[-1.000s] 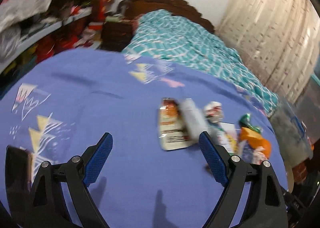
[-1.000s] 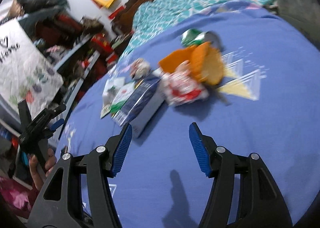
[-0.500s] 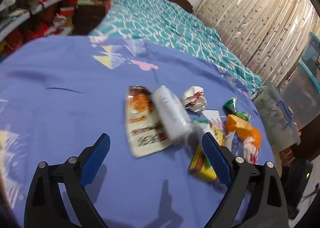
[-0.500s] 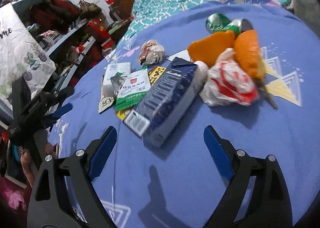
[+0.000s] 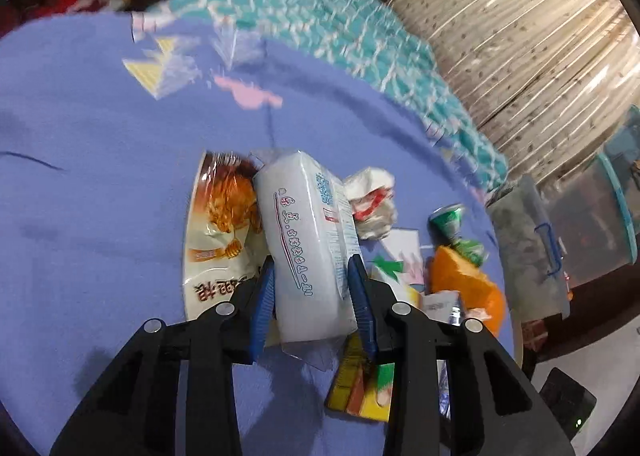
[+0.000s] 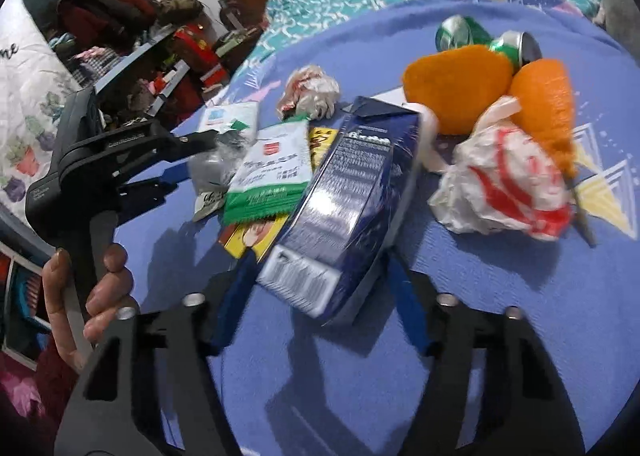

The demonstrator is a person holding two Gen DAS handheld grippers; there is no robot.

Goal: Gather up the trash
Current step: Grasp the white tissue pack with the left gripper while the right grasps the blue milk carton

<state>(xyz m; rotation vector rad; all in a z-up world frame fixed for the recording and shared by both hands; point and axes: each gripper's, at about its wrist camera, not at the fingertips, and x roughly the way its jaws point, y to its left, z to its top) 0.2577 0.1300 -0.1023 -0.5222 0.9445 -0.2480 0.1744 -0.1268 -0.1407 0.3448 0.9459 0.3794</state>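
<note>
Trash lies in a heap on a blue bedsheet (image 5: pixel 100 175). My left gripper (image 5: pixel 312 296) is closing, and its blue pads touch both sides of a white tissue pack (image 5: pixel 304 240) that lies over a honey-snack bag (image 5: pixel 216 236). My right gripper (image 6: pixel 320 284) is closing too, its pads against the near end of a dark blue pack (image 6: pixel 352 191). That pack rests on a green-white packet (image 6: pixel 272 171) and a yellow wrapper (image 6: pixel 248 240). A crumpled wrapper (image 6: pixel 308 91), a green can (image 6: pixel 460 31), orange plush pieces (image 6: pixel 456 83) and a red-white bag (image 6: pixel 500 175) lie beyond.
A teal quilt (image 5: pixel 320 27) covers the far end of the bed, with a curtain (image 5: pixel 520 35) behind. Plastic storage boxes (image 5: pixel 528 256) stand off the bed's right edge. Cluttered shelves (image 6: pixel 140 35) line the left side. A person's hand (image 6: pixel 100 288) holds the left gripper's handle.
Both grippers moved in over the heap and narrowed from wide open. The left now has the white tissue pack between its pads, the right the dark blue pack.
</note>
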